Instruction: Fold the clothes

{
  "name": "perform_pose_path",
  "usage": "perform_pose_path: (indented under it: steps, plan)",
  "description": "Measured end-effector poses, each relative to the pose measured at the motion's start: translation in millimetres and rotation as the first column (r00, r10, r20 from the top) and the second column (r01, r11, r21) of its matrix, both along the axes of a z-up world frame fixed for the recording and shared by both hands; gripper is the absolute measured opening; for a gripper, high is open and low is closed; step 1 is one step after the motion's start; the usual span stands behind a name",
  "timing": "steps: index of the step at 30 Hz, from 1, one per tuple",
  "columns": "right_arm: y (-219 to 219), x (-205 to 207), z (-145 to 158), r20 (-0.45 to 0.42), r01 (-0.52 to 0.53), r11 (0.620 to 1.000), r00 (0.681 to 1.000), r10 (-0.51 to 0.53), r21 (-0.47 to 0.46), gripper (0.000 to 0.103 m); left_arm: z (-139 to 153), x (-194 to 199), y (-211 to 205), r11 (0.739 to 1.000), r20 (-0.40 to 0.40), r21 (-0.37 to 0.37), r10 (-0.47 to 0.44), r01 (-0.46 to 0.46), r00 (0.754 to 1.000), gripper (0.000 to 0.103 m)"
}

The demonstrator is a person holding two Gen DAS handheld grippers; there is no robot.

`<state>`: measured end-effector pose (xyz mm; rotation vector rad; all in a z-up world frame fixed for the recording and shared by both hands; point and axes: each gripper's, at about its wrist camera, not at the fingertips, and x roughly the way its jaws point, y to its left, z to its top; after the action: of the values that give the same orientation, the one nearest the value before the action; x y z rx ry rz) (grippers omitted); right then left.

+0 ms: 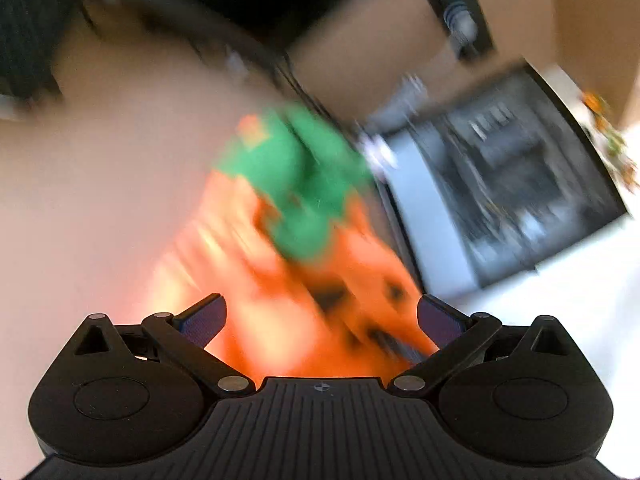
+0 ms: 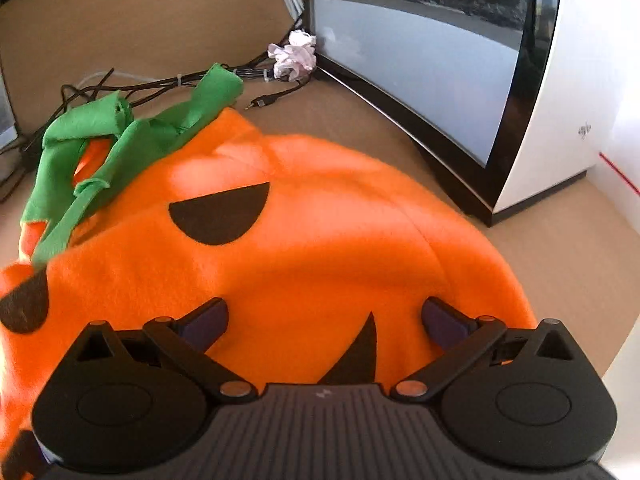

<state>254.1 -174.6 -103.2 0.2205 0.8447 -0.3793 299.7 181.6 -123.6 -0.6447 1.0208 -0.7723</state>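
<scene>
From the left wrist, the picture is heavily smeared. The left gripper (image 1: 322, 320) has its jaws spread wide with nothing between them, pointing at the pumpkin costume (image 1: 304, 280), an orange fleece garment with a green collar (image 1: 296, 184). The costume lies on the tan table (image 1: 80, 200), just beside the monitor (image 1: 500, 184), whose dark screen fills the side past the collar. The blur hides how the fabric lies.

From the right wrist, all is sharp. The right gripper (image 2: 324, 322) also stands open and empty, low over the costume's near part, with one black eye patch (image 2: 220, 216) between it and the collar (image 2: 120, 140). The garment looks bunched rather than flat, close against the monitor (image 2: 420, 72). Cables (image 2: 160, 84) and a crumpled tissue (image 2: 294, 56) sit beyond the collar, near the monitor's foot.

Folding seems not yet begun; this reads as the reach for a first grip. Next, each gripper probably needs a hem or edge to spread the fleece flat away from the monitor.

No containers are in view.
</scene>
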Motion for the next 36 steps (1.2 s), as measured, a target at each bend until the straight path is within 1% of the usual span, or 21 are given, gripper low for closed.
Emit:
perform_pose_path:
  steps: [1,3,5,7,10,13,16,18,20,22,24,25,26,27,28,29,30,31,33,35,36]
  plan:
    - [0.2,3.3,1.4,-0.007,0.005,1.000,1.000,-0.004,0.014,0.103,-7.6,-3.4,-9.7,0.999,-0.008,0.028,-0.033,0.033,0.999,0.103]
    - [1.5,12.4,3.3,-0.020,-0.007,1.000,1.000,0.008,0.031,0.103,-22.5,-9.3,-24.8,0.989,-0.014,0.123,-0.074,0.076,0.997,0.103]
    - [3.3,23.0,4.7,-0.023,-0.030,0.998,0.999,0.031,0.047,0.103,-28.2,-8.7,-27.9,0.982,0.032,0.170,-0.086,0.080,0.996,0.103]
    - [2.8,34.0,7.1,-0.022,-0.056,0.995,0.998,0.058,0.079,0.103,-26.7,0.4,-27.0,0.973,0.062,0.222,-0.074,0.059,0.995,0.103]
    - [-2.4,40.7,11.7,-0.019,-0.056,0.986,0.998,0.060,0.155,0.103,-24.5,15.7,-23.2,0.953,0.107,0.302,-0.053,0.018,0.993,0.103]
    - [-10.0,36.1,14.5,-0.018,-0.064,0.973,0.997,0.070,0.221,0.103,-25.4,34.4,-21.1,0.947,0.117,0.322,-0.036,-0.004,0.992,0.103]
    - [-9.8,20.5,15.7,-0.059,-0.086,0.974,0.993,0.101,0.210,0.103,-25.7,45.3,-20.9,0.940,0.135,0.342,-0.036,-0.012,0.990,0.103]
    - [-3.4,10.7,16.1,-0.097,-0.125,0.981,0.985,0.141,0.150,0.103,-24.4,45.7,-21.2,0.933,0.138,0.361,-0.041,-0.012,0.990,0.103]
    - [3.3,1.5,17.7,-0.135,-0.172,0.982,0.974,0.182,0.083,0.103,-17.9,39.8,-22.2,0.919,0.150,0.394,-0.046,-0.017,0.988,0.103]
    - [13.2,-4.4,28.4,-0.140,-0.251,0.968,0.959,0.248,-0.006,0.103,-7.6,27.6,-20.7,0.905,0.187,0.425,-0.054,-0.031,0.981,0.103]
    - [21.2,-8.1,43.8,-0.115,-0.347,0.935,0.934,0.337,-0.075,0.103,3.7,14.5,-18.7,0.901,0.226,0.430,-0.051,-0.053,0.973,0.103]
    - [23.1,-8.3,52.7,-0.093,-0.395,0.914,0.917,0.387,-0.092,0.103,7.2,10.3,-16.3,0.915,0.224,0.399,-0.041,-0.053,0.974,0.103]
    - [23.9,-9.9,62.0,-0.064,-0.443,0.892,0.896,0.439,-0.089,0.103,9.7,7.3,-13.2,0.935,0.211,0.350,-0.027,-0.050,0.977,0.103]
    - [21.8,-8.8,68.8,-0.028,-0.481,0.875,0.877,0.480,-0.062,0.103,10.0,4.2,-9.6,0.954,0.187,0.297,-0.011,-0.045,0.982,0.103]
    - [19.4,-7.4,75.4,0.009,-0.518,0.855,0.855,0.518,-0.035,0.103,8.2,1.5,-7.5,0.966,0.159,0.254,0.006,-0.046,0.987,0.103]
    - [16.7,-3.4,77.2,0.034,-0.542,0.841,0.840,0.541,-0.001,0.103,4.0,0.8,-9.7,0.970,0.131,0.235,0.027,-0.057,0.991,0.103]
    - [14.4,2.4,75.5,0.055,-0.559,0.828,0.829,0.557,0.036,0.103,-1.1,0.9,-13.6,0.972,0.101,0.224,0.051,-0.073,0.994,0.103]
    - [12.4,9.9,70.7,0.062,-0.566,0.821,0.824,0.563,0.070,0.103,-7.7,-1.1,-14.6,0.969,0.072,0.228,0.075,-0.090,0.995,0.103]
    - [12.0,24.0,55.0,0.051,-0.569,0.813,0.822,0.567,0.125,0.103,-21.0,-7.4,-11.0,0.955,0.033,0.273,0.113,-0.118,0.993,0.103]
    - [12.8,34.4,39.2,0.025,-0.558,0.815,0.827,0.561,0.155,0.103,-22.2,-15.1,-2.7,0.946,0.047,0.293,0.131,-0.139,0.990,0.103]
    - [10.4,35.7,32.9,0.016,-0.548,0.818,0.832,0.555,0.176,0.103,-20.3,-18.5,3.0,0.934,0.053,0.322,0.148,-0.157,0.988,0.103]
